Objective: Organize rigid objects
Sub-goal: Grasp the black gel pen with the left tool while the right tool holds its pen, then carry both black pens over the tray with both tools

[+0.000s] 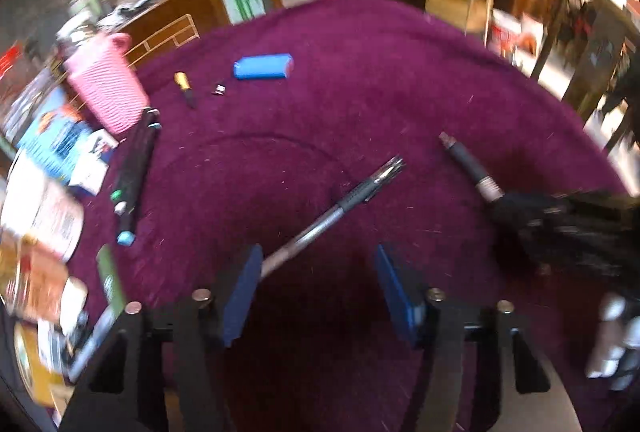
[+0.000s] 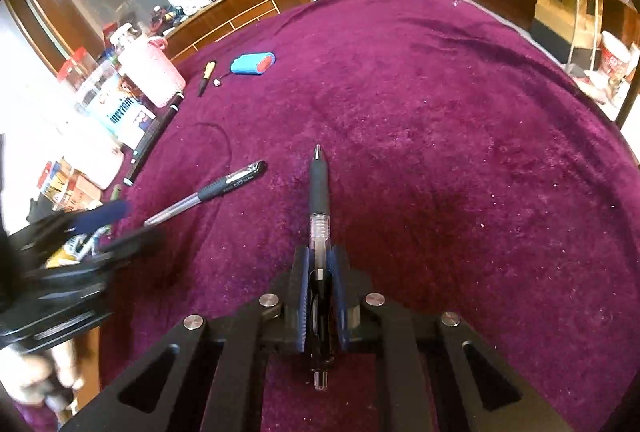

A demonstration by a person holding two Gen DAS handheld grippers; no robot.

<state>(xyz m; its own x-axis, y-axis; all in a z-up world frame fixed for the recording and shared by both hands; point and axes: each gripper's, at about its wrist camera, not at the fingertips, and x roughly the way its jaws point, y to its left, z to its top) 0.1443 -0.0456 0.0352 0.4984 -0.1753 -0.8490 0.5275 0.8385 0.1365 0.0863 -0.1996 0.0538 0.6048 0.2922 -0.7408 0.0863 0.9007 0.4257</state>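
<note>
Your right gripper (image 2: 320,296) has its blue pads pinched on a retractable pen (image 2: 319,191). In the right wrist view the clear barrel sits between the pads at lower centre, and the black grip and metal tip point up the frame over the purple cloth (image 2: 440,111). The push-button end sticks out behind the pads, toward the bottom of the frame.

Your left gripper (image 1: 318,292) has its jaws spread, with nothing pressed between them. In the left wrist view, at lower centre, the clear end of a capped pen (image 1: 340,207) passes just in front of the left-hand pad; whether it touches that pad you cannot tell. The pen lies on the cloth, slanting up and to the right. The right wrist view shows the same pen at centre left, with the blurred left gripper just at its clear end.

At the right of the left wrist view, the right gripper and its pen appear dark and blurred.

Farther out, toward the upper left of both views, a blue case (image 2: 253,64) with a red end lies on the cloth, with a yellow-handled tool (image 2: 206,76) and a small metal piece (image 2: 217,83) just beside it. A pink basket (image 2: 154,73) stands at the cloth's left edge, and a long dark marker (image 1: 134,175) lies below it.
</note>
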